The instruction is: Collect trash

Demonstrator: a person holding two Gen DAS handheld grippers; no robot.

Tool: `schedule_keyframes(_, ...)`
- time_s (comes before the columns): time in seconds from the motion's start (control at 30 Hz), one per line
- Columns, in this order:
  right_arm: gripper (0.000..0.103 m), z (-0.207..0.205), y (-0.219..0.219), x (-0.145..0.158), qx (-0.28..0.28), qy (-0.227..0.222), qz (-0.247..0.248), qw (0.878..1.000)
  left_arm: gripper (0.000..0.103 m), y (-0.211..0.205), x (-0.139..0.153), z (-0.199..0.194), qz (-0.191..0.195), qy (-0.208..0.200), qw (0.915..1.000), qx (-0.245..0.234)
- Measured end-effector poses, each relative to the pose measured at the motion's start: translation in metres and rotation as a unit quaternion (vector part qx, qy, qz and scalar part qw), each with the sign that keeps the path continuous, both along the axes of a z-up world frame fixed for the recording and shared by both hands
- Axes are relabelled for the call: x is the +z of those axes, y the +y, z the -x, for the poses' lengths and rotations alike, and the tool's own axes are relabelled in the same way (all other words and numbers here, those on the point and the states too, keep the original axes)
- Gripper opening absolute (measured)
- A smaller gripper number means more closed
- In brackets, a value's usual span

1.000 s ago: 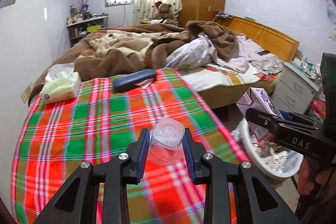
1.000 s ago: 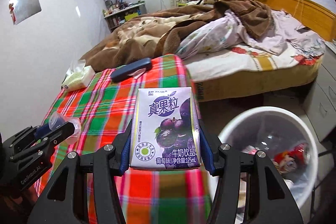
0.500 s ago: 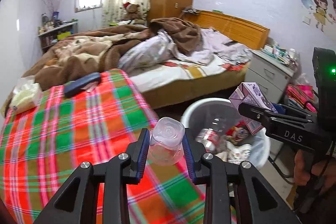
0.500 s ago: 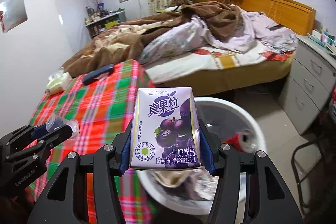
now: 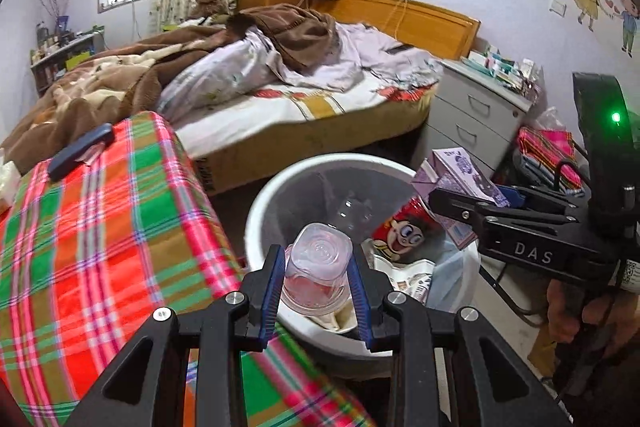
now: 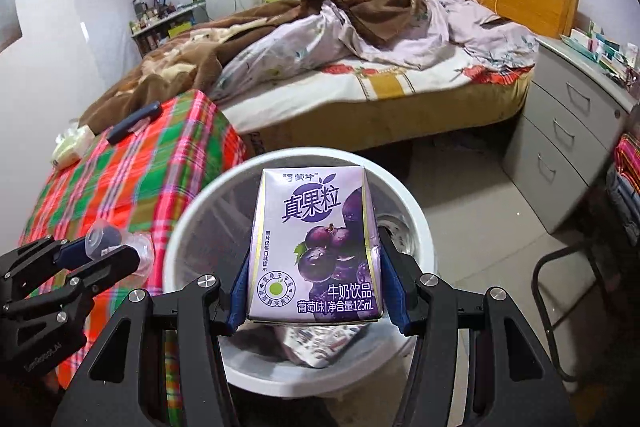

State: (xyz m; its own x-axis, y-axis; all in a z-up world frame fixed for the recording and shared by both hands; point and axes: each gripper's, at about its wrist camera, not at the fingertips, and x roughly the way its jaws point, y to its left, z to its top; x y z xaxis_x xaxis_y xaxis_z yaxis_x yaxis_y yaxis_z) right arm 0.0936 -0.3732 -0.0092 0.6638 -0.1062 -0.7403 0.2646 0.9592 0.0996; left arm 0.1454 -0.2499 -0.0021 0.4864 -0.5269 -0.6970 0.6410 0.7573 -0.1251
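A: Holding anything? What's around?
B: The left tool (image 5: 316,281) pinches a clear cup (image 5: 316,267) at the white bin (image 6: 208,199)'s near rim; the right tool (image 6: 314,287) clamps a purple carton (image 6: 314,247) over it; plaid bench (image 5: 100,227) beside; wrappers inside, probably.

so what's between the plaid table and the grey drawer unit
The white trash bin stands on the floor between the plaid table and the grey drawer unit, seen from the right wrist.

The white bin (image 6: 420,227) gapes open-topped, hemmed by the plaid-covered table (image 6: 120,187) and grey drawers (image 6: 568,143).
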Motion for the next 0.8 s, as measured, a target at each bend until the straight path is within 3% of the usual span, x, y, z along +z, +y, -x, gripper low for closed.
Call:
schedule_keyframes(0.33, 0.056, 0.003, -0.016, -0.019, 0.003, 0.028, 0.0, 1.0, 0.034, -0.028, -0.023, -0.003, -0.005, 0.028, 0.9995, -0.016)
schedule_keyframes(0.47, 0.065, 0.005, -0.017, -0.019, 0.001, 0.023, 0.002, 1.0, 0.06, -0.029, -0.023, -0.002, -0.013, 0.02, 0.9997, -0.004)
schedule_keyframes(0.8, 0.067, 0.016, -0.016, -0.012, -0.01, -0.002, -0.009, 1.0, 0.06, -0.017, -0.019, 0.004, -0.012, 0.014, 0.9998, 0.012)
